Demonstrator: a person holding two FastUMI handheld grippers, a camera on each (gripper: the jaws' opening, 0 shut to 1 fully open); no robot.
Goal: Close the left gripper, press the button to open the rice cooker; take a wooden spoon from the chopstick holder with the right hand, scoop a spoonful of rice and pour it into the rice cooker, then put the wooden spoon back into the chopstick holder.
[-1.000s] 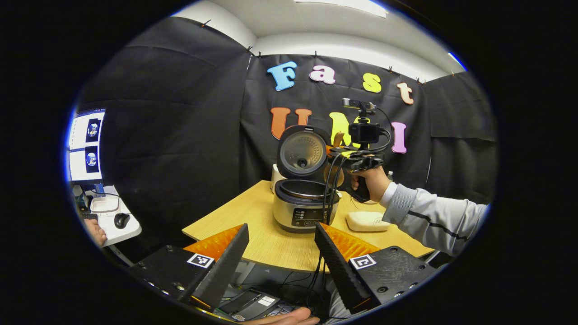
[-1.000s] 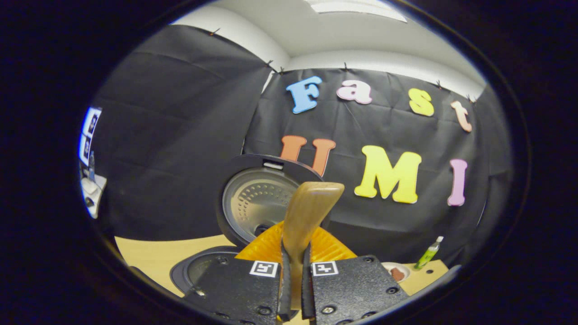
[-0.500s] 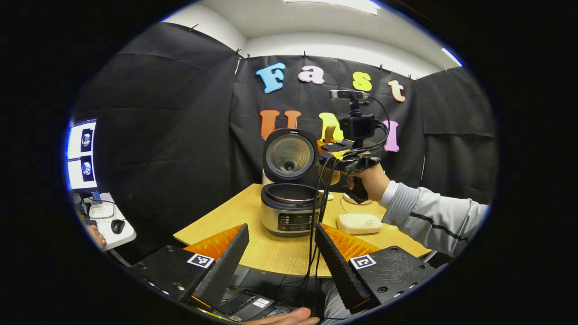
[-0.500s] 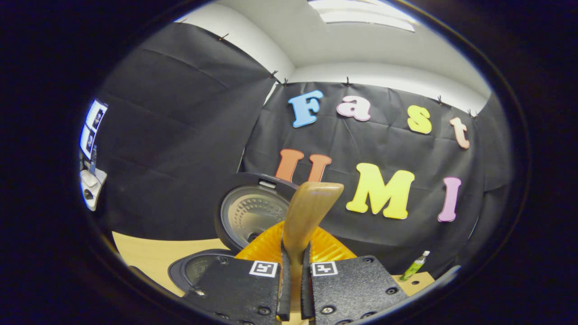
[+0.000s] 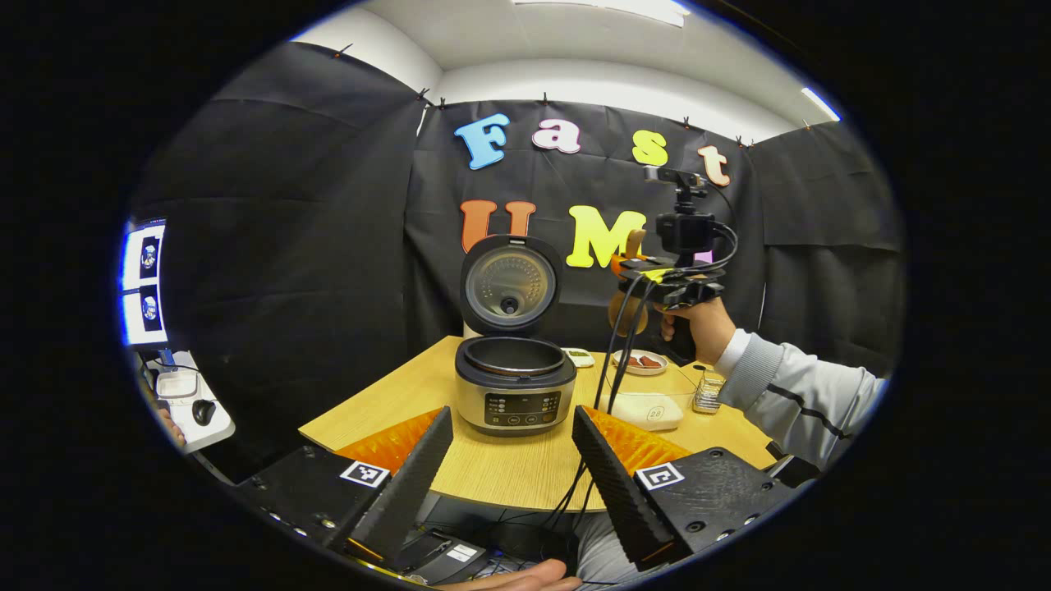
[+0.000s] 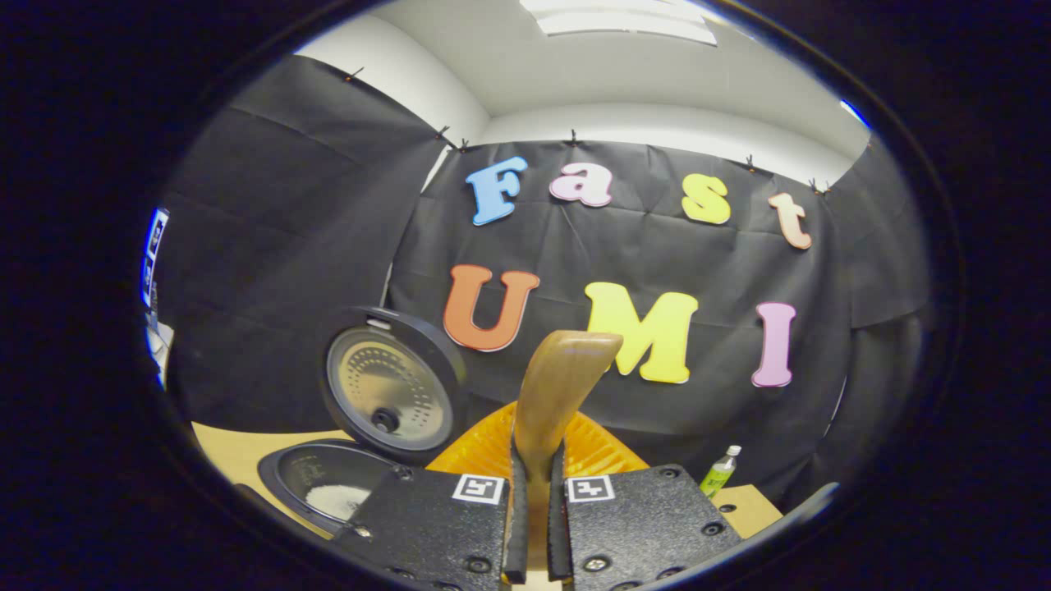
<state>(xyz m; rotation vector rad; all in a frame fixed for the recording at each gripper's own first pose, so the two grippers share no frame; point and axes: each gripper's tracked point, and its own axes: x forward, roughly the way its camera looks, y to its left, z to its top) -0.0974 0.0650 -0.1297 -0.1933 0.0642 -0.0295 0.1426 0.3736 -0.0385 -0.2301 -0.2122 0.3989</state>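
Observation:
The rice cooker (image 5: 516, 387) stands on the wooden table (image 5: 509, 464) with its lid (image 5: 509, 283) raised. My left gripper (image 5: 511, 484) hovers open in front of the table's near edge, short of the cooker. To the cooker's right, a hand holds my right gripper (image 5: 657, 275) high above the table. It is shut on the wooden spoon (image 5: 627, 312), whose bowl hangs below it. In the right gripper view the spoon's handle (image 6: 565, 386) rises from between the shut fingers (image 6: 516, 509). The cooker's pot (image 6: 316, 484), with white rice in it, lies at lower left. The glass chopstick holder (image 5: 708, 392) stands under the hand.
A cream lidded box (image 5: 647, 409) lies right of the cooker, with a small plate (image 5: 642, 361) and a small white item (image 5: 580, 356) behind it. A green bottle (image 6: 718, 470) stands at the table's far right. A side desk with a mouse (image 5: 201, 410) and monitor (image 5: 141, 283) is on the left.
The right gripper has carried the spoon from over the cooker's pot to the right, above the chopstick holder. The left gripper has drawn back a little and stays open.

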